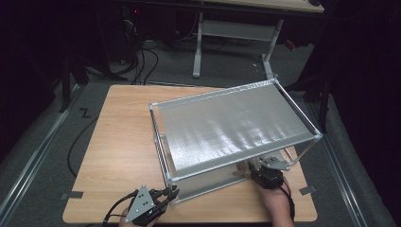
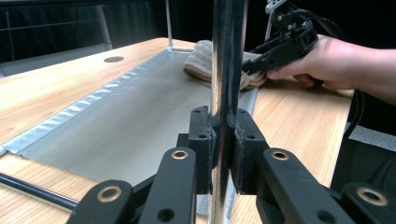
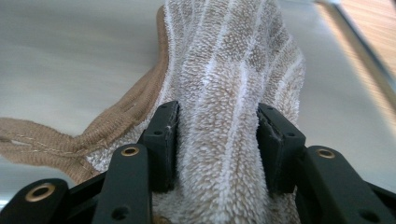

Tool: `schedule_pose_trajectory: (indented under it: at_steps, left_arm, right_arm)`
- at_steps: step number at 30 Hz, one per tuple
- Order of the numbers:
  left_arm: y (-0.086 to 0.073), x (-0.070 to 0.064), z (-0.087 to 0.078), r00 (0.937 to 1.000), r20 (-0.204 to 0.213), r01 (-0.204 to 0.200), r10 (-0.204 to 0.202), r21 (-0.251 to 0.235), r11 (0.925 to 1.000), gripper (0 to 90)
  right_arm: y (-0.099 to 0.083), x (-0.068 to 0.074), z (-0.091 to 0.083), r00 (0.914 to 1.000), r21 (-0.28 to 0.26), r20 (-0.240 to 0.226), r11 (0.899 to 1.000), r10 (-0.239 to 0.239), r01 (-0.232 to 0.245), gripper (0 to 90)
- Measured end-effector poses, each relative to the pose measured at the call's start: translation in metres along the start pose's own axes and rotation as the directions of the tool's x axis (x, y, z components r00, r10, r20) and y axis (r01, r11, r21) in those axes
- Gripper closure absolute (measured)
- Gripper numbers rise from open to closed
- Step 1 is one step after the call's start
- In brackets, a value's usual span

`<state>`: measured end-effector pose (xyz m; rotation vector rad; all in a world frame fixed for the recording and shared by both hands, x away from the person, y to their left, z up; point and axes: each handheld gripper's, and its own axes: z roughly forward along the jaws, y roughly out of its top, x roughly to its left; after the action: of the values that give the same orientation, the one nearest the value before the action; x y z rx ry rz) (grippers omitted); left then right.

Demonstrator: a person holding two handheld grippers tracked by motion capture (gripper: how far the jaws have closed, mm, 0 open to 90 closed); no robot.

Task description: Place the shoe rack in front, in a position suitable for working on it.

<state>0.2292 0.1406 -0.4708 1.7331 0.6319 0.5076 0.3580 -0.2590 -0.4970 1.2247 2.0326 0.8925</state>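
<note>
A: Where's the towel [image 3: 224, 93]?

B: Right between the jaws of the right gripper [image 3: 217, 144]. In the right gripper view the beige, white-striped terry bunches up between the two black pads and runs on ahead of them; a brown hemmed edge trails off to the left of the left jaw.

A: So the jaws are closed on it?

B: Closed as far as the thick fold allows, both pads pressed into the cloth. Under and beyond the jaws lies the grey lower shelf [image 3: 70, 56] of a metal rack.

A: And from the other side?

B: The left gripper view shows the same towel [image 2: 205, 63] lying on that shelf [image 2: 116, 126], far ahead of the left gripper's own jaws, with the right gripper [image 2: 261, 58] and the hand [image 2: 336, 63] holding it reaching in from the right.

A: What does the left gripper [image 2: 223, 149] have?

B: A shiny upright post [image 2: 229, 56] of the rack, pinched tightly between its pads, rising straight up from between them.

A: And from above?

B: The left gripper [image 1: 169, 194] sits at the rack's near left corner, the right gripper [image 1: 253, 171] under the top shelf [image 1: 231, 125] near the right end, all on a wooden table [image 1: 118, 142].
</note>
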Motion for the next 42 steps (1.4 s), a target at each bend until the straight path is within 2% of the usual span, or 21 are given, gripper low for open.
schedule_pose_trajectory:
  at_steps: [3, 7, 9, 10, 18, 21, 23, 26, 31, 34, 42]
  left_arm:
    - [0.000, 0.000, 0.000, 1.0000, 0.000, 0.001, -0.001, 0.000, 1.0000, 80.3]
    - [0.000, 0.000, -0.001, 1.0000, -0.001, 0.001, -0.001, -0.001, 1.0000, 80.4]
    - [0.000, 0.000, -0.002, 1.0000, -0.003, 0.001, -0.001, 0.001, 1.0000, 80.3]
    - [0.000, 0.000, -0.002, 1.0000, -0.005, 0.001, -0.001, 0.003, 1.0000, 80.3]
    - [-0.001, 0.001, -0.009, 0.9999, -0.016, 0.000, 0.000, 0.013, 0.9999, 80.4]
    - [-0.001, 0.001, -0.009, 0.9999, -0.017, 0.002, -0.001, 0.013, 0.9999, 80.3]
    - [-0.001, 0.001, -0.009, 0.9999, -0.011, 0.004, -0.003, 0.012, 0.9999, 80.3]
    - [-0.001, 0.001, -0.009, 0.9999, -0.011, 0.006, -0.006, 0.010, 0.9999, 80.3]
    - [-0.001, 0.001, -0.008, 0.9999, -0.009, 0.012, -0.012, 0.007, 0.9999, 80.3]
    - [-0.001, 0.000, -0.008, 0.9999, -0.006, 0.008, -0.008, 0.009, 0.9999, 80.4]
    - [-0.001, 0.001, -0.007, 0.9999, -0.004, 0.012, -0.012, 0.004, 0.9999, 80.4]
  right_arm:
    - [-0.004, -0.016, -0.003, 0.9982, 0.009, 0.047, 0.999, 0.038, -0.038, 53.1]
    - [-0.008, -0.031, -0.005, 0.9945, 0.006, 0.095, 0.999, 0.044, -0.045, 52.7]
    - [-0.009, -0.037, -0.006, 0.9919, 0.012, 0.124, 1.000, 0.027, -0.029, 52.4]
    - [-0.011, -0.042, -0.007, 0.9898, 0.010, 0.138, 0.999, 0.037, -0.039, 52.2]
    - [-0.020, -0.062, -0.015, 0.9798, 0.011, 0.190, 0.998, 0.061, -0.065, 52.2]
    - [-0.022, -0.065, -0.015, 0.9776, 0.005, 0.198, 0.997, 0.072, -0.075, 52.4]
    - [-0.022, -0.064, -0.015, 0.9744, 0.005, 0.218, 0.998, 0.055, -0.058, 52.6]
    - [-0.022, -0.065, -0.015, 0.9749, 0.000, 0.215, 0.998, 0.058, -0.059, 53.9]
    - [-0.023, -0.067, -0.015, 0.9792, -0.003, 0.176, 0.995, 0.102, -0.103, 55.9]
    - [-0.024, -0.067, -0.015, 0.9804, -0.002, 0.162, 0.994, 0.112, -0.113, 55.9]
    - [-0.023, -0.065, -0.014, 0.9824, 0.002, 0.148, 0.993, 0.114, -0.115, 56.1]
